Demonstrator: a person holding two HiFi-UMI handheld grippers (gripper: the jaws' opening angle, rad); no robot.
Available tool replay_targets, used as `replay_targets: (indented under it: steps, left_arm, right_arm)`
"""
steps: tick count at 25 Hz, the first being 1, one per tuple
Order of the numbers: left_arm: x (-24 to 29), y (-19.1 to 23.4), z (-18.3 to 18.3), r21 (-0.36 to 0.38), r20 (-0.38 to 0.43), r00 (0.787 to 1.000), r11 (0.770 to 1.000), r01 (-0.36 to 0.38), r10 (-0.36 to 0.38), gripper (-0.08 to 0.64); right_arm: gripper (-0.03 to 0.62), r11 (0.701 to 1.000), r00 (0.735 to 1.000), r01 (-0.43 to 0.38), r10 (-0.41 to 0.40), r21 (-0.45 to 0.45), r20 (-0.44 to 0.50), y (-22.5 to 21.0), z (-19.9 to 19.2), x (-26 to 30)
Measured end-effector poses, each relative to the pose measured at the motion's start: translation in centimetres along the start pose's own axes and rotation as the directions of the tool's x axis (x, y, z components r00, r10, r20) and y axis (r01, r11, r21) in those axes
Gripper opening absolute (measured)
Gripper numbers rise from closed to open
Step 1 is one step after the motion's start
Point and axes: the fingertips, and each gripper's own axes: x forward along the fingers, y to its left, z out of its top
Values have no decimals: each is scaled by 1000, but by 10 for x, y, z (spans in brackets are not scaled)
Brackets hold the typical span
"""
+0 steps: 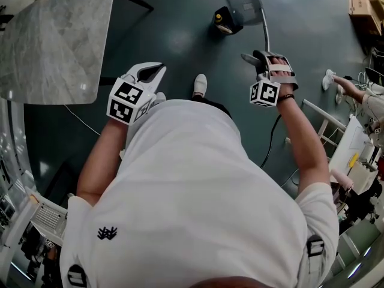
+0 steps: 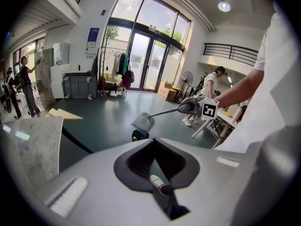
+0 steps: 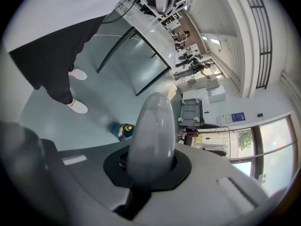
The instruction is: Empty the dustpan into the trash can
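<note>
While my right tongs clamp the stiff, probably light dustpan by its handle end, my left tongs sit closed, empty.

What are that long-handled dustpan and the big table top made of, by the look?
Dustpan: probably grey plastic, with a matt, moulded-looking pan, on a slim pale pole that may be metal. Table top: grey marble or a stone-look laminate, veined and faintly glossy; the pictures cannot settle which.

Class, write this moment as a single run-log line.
dustpan: held above trash can | right gripper: shut on dustpan handle | left gripper: shut, empty
</note>
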Motion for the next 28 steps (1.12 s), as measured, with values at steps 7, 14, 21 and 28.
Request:
replay_targets:
  steps: [7,14,21,28]
  left_arm:
    - [-9,-4,-10,27,3,999,999,43,-43,57]
    - [-27,-3,-27,48,0,996,995,84,-84,57]
    - [-46,-4,-48,71,-8,992,990,124,-124,57]
    - [-70,2,-81,92,-25,988,984,153,-151,57]
  right_arm:
    - [8,986,992,77,-60,150,-115,-20,-15,-34]
    - [3,915,963,147,-45,375,-267,-22,-47,-84]
    - [3,615,917,221,133,757,-376,16,-90,-127]
    - [2,305,881,355,208,884,-426,77,-89,-182]
